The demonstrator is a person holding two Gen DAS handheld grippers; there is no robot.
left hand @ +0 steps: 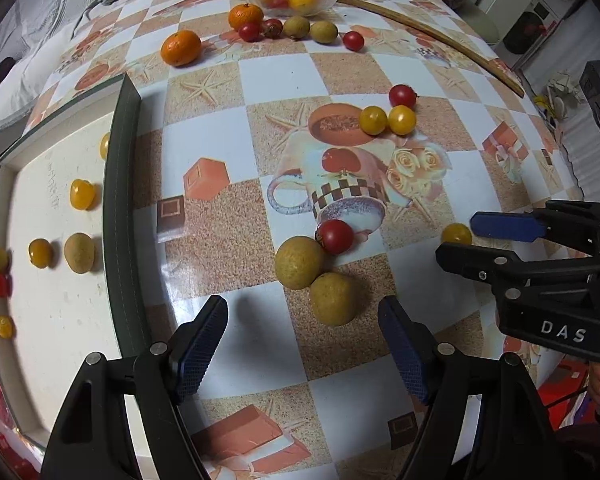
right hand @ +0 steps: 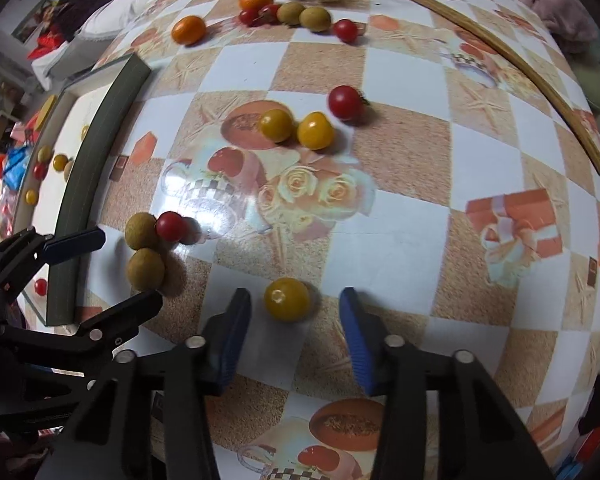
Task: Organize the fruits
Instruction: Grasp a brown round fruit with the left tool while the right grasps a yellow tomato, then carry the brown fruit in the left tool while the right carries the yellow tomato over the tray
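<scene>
Straddling yellow cherry tomato (right hand: 287, 299) with right gripper (right hand: 296, 312), fingers (right hand: 354, 332) apart, not gripping | left gripper (left hand: 304, 340) released near longan (left hand: 334, 298) | tomato on bench (right hand: 400, 152), tray (right hand: 96, 160) at nine o'clock | we judge it light, smooth, squashable: pinch gently across middle.

Left hand-held gripper (left hand: 304, 344): pointed steeply downward, jaws standing wide apart, nothing between the pads. Right hand-held gripper (right hand: 296, 336): likewise pointed steeply downward, jaws parted, pads pressing on nothing.
</scene>
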